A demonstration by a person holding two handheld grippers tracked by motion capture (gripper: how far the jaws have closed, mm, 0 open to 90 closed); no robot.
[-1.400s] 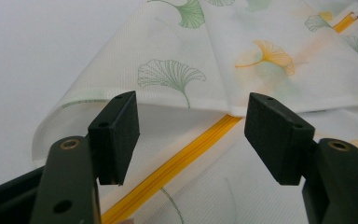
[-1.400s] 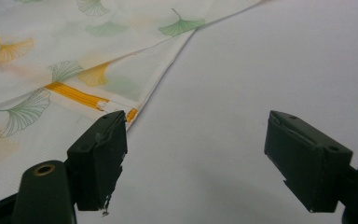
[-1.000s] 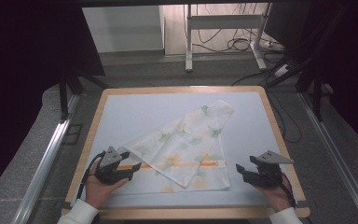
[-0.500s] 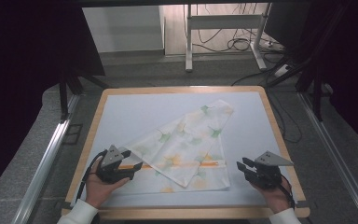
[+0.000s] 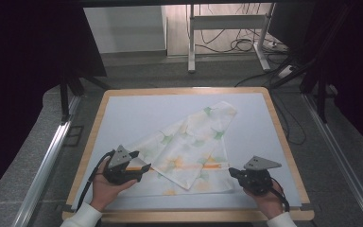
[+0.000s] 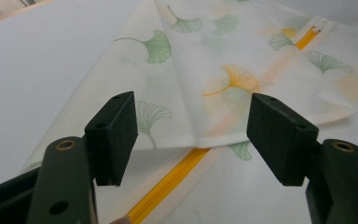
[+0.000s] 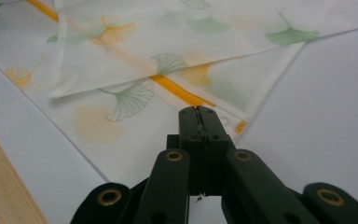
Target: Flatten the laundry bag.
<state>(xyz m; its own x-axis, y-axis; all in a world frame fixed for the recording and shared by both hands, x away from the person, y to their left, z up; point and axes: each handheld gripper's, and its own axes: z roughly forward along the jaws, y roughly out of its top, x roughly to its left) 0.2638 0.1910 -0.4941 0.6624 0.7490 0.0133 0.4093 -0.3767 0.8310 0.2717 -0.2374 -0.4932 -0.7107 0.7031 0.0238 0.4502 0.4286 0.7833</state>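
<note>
Left claw point(image 5: 144, 168) we hold wide open at the cloth's point(image 5: 189, 146) near-left edge, gripping nothing. Cloth lies folded across the table's point(image 5: 123, 113) near middle: thin, limp, best pinched at a hem. Right claw point(image 5: 232, 172) sits shut beside the near-right corner, apparently empty. Grey floor and cables lie beyond.

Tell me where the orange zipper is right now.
In the high view, the orange zipper runs across the cloth's near part, between the left gripper and the right gripper.

A folded cloth point(image 5: 184, 151) lies on the table point(image 5: 123, 113), between left gripper point(image 5: 144, 169) and right gripper point(image 5: 231, 171).
</note>
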